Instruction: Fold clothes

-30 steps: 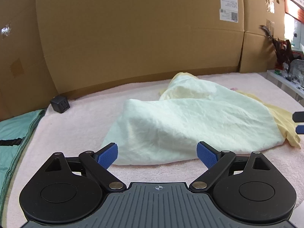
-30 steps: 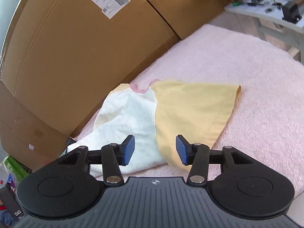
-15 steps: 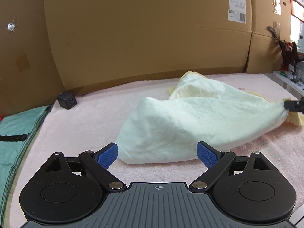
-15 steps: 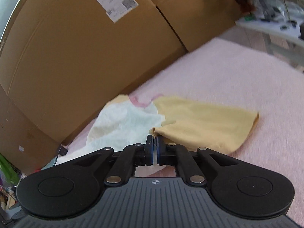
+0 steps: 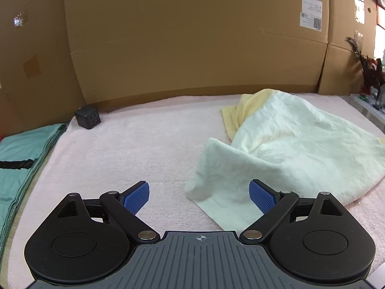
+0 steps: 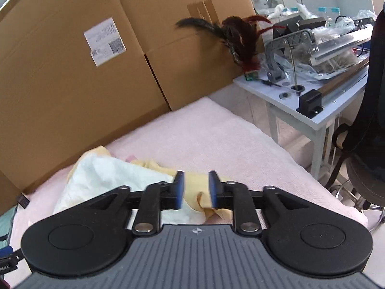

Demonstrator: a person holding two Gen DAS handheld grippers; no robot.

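Left claw [image 5: 199, 196]: jaws spread wide, released, gripping nothing. Its blue pads [image 5: 136, 196] hang above the pink towelling surface [image 5: 144, 144]. The near corner of the cream garment [image 5: 276, 149] lies between the two fingers, lower than the pads and clear of them. The claw is angled downward toward the surface and sits level, without visible tilt to either side.

Right claw [image 6: 196, 189]: jaws partly apart, having just been opening from a closed position. Yellow cloth of the garment [image 6: 195, 183] shows in the gap between the pads. Neither pad presses on it, so the claw is released. The claw points downward over the right end of the garment, and the view is rolled slightly, with the surface sloping down to the right.

Garment position: it lies in a loose heap on the pink surface, to the right of centre in the left wrist view, cream side up with a yellow layer [image 5: 238, 110] showing at its far edge, near the cardboard boxes [image 5: 192, 36].

Other items: a small black cube [image 5: 87, 119] stands at the foot of the boxes. Folded green cloth [image 5: 16, 154] lies at the left edge. A white side desk [image 6: 310, 110] with clutter stands beyond the right edge of the surface.
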